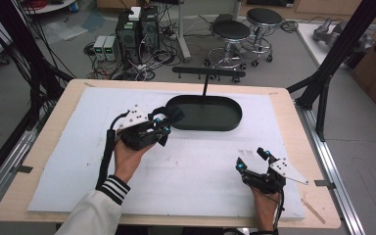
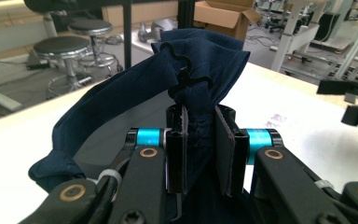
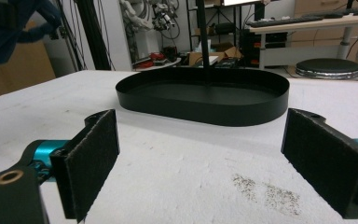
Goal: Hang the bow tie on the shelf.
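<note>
My left gripper point(image 1: 160, 124) is shut on a bunched dark blue cloth point(image 1: 175, 115), held just above the white mat at the left end of the black oval tray point(image 1: 205, 126). Seen from the left gripper view, the cloth point(image 2: 121, 93) rises between the pads point(image 2: 224, 149) of that gripper point(image 2: 200, 116) and drapes off to the left, with a black wavy clip-like piece point(image 2: 186, 77) at its top. Near the front right of the mat my right gripper point(image 1: 252, 159) stands wide open with nothing in it. In its own view this gripper point(image 3: 209, 158) faces the tray point(image 3: 205, 112), and the cloth point(image 3: 9, 32) shows at upper left.
A thin black post with a crossbar point(image 1: 208, 73) stands at the tray's far side. The white mat point(image 1: 200, 171) covers most of the wooden table. Black frame bars point(image 1: 323, 83) stand at the table's right, with stools point(image 1: 230, 34) and computer boxes beyond.
</note>
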A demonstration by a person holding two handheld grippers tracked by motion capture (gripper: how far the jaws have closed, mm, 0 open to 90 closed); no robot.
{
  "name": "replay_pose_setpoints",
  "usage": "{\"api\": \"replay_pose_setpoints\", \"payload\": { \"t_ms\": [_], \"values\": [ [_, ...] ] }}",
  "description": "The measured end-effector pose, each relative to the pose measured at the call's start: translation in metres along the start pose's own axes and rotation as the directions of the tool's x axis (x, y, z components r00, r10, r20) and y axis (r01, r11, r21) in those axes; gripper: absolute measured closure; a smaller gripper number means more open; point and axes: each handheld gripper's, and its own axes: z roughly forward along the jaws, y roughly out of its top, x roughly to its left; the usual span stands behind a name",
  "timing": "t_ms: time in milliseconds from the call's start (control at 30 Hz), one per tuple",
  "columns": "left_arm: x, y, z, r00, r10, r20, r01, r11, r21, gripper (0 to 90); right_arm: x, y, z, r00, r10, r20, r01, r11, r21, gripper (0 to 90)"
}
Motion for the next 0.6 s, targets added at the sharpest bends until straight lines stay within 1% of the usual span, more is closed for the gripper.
{"api": "replay_pose_setpoints", "payload": {
  "t_ms": [100, 133, 167, 267, 333, 400, 467, 600],
  "values": [
    [0.001, 0.005, 0.0, 0.9999, 0.01, -0.006, -0.01, 0.9999, -0.005, 75.5, 0.0, 0.0, 0.0, 1.0, 0.001, 0.001, -0.001, 1.0, 0.001, 10.2],
    [0.003, 0.009, 0.0, 0.9998, 0.013, -0.013, -0.013, 0.9999, -0.009, 75.5, 0.0, 0.0, 0.0, 1.0, 0.001, 0.001, -0.001, 1.0, 0.0, 10.2],
    [0.003, 0.009, 0.0, 0.9998, 0.013, -0.013, -0.013, 0.9999, -0.009, 75.5, 0.0, 0.0, 0.0, 1.0, 0.001, 0.001, -0.001, 1.0, 0.0, 10.2],
    [0.007, 0.019, 0.0, 0.9994, 0.026, -0.025, -0.026, 0.9994, -0.02, 75.6, 0.0, 0.0, 0.0, 1.0, 0.0, 0.0, 0.0, 1.0, -0.002, 10.2],
    [0.008, 0.022, 0.0, 0.9992, 0.027, -0.03, -0.028, 0.9994, -0.02, 75.5, 0.0, 0.0, 0.0, 1.0, 0.003, -0.002, -0.003, 1.0, -0.001, 10.2],
    [0.011, 0.028, 0.001, 0.9984, 0.032, -0.046, -0.033, 0.9991, -0.026, 75.6, 0.0, 0.0, 0.0, 1.0, 0.009, -0.002, -0.009, 1.0, 0.001, 10.2],
    [0.012, 0.03, 0.002, 0.9984, 0.032, -0.047, -0.033, 0.9991, -0.026, 75.6, 0.0, 0.0, 0.0, 0.9999, 0.01, -0.001, -0.01, 1.0, 0.0, 10.2],
    [0.015, 0.039, 0.009, 0.997, 0.048, -0.06, -0.049, 0.9985, -0.023, 75.6, 0.0, 0.0, 0.0, 0.9999, 0.011, 0.0, -0.011, 1.0, 0.001, 10.2]
  ]
}}
